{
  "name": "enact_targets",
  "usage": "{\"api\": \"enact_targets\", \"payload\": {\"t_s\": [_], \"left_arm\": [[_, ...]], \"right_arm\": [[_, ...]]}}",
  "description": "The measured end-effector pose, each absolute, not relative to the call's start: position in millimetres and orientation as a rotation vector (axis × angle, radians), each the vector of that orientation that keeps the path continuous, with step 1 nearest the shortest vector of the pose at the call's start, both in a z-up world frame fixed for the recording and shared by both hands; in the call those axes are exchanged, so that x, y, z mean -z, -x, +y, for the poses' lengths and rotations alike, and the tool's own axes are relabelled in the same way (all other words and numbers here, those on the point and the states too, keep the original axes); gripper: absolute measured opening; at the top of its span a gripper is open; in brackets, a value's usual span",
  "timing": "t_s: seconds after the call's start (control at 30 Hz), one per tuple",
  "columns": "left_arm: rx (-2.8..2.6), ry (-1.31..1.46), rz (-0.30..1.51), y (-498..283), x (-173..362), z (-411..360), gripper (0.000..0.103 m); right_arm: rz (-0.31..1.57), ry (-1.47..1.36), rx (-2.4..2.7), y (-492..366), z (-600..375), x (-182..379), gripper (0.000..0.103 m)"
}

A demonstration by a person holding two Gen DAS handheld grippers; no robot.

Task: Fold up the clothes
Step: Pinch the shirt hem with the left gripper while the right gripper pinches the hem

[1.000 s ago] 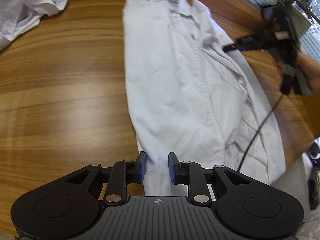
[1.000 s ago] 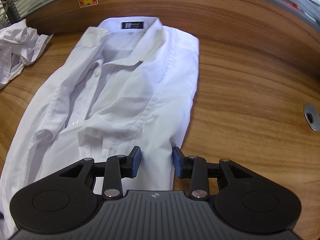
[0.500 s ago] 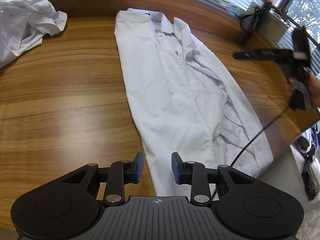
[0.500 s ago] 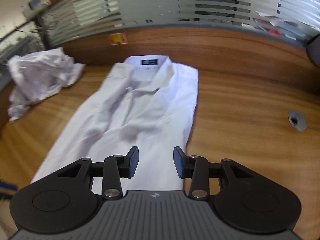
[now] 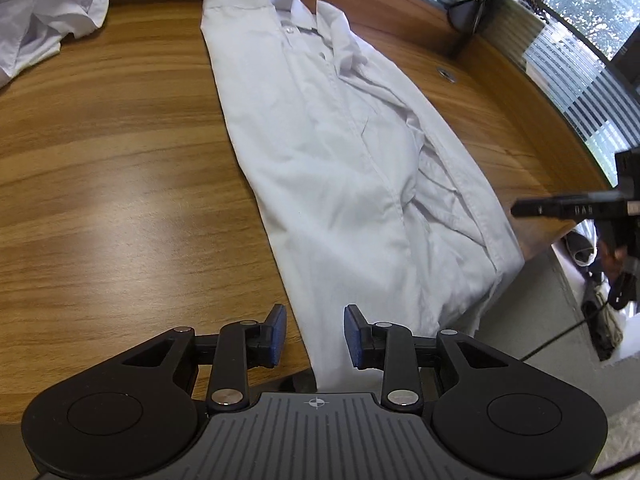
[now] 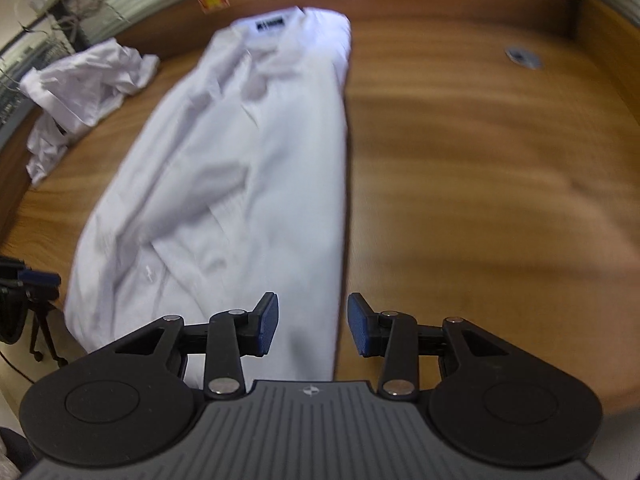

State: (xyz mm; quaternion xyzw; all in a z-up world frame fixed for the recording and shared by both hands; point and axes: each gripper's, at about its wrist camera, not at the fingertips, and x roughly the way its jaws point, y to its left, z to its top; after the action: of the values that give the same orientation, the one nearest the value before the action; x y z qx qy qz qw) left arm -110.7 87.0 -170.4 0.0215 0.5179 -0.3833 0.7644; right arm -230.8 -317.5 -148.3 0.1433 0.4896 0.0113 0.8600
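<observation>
shirt [image 6: 248,184] motion-blurred, crumpled garment [image 5: 36,12] cut off

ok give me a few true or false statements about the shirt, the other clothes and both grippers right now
1. The white shirt lies lengthwise on the wooden table with both sides folded in. True.
2. The left gripper is clamped on the shirt's hem. False: its jaws stand open, pads clear of the cloth.
3. A crumpled white garment lies on the table apart from the shirt. True.
4. The right gripper carries a sleeve. False: it is open and holds nothing.
5. The shirt's collar is at the near table edge. False: it is at the far end, and the hem hangs over the near edge.
</observation>
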Motion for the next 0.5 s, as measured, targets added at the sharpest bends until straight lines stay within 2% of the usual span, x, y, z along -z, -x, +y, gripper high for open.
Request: {"api": "enact_targets", "payload": {"t_s": [0.13,0.3,0.37,0.4,0.43,0.47,0.5], "left_arm": [[0.858,-0.027,1.151,110.2,177.9,82.4,0.033],[0.849,-0.004,1.148,112.8,181.0,81.2,0.033],[0.841,0.022,1.152,114.4,181.8,82.3,0.033],[0.842,0.020,1.150,115.7,181.6,81.5,0.032],[0.838,0.012,1.143,116.9,181.3,80.5,0.017],[0.828,-0.001,1.132,117.9,180.8,79.6,0.008],[0.823,-0.003,1.118,118.8,179.1,79.8,0.004]], "right_arm": [[1.037,-0.323,-0.003,240.8,-314.4,157.1,0.044],[1.058,-0.330,0.002,240.7,-313.9,164.5,0.035],[1.060,-0.342,-0.009,238.9,-314.2,164.5,0.016],[1.064,-0.345,-0.010,238.7,-313.5,164.6,0.013],[1.062,-0.344,-0.010,238.6,-312.5,164.2,0.006],[1.059,-0.349,-0.011,238.7,-312.4,163.0,0.002],[1.054,-0.359,-0.012,238.9,-313.0,161.2,0.002]]}}
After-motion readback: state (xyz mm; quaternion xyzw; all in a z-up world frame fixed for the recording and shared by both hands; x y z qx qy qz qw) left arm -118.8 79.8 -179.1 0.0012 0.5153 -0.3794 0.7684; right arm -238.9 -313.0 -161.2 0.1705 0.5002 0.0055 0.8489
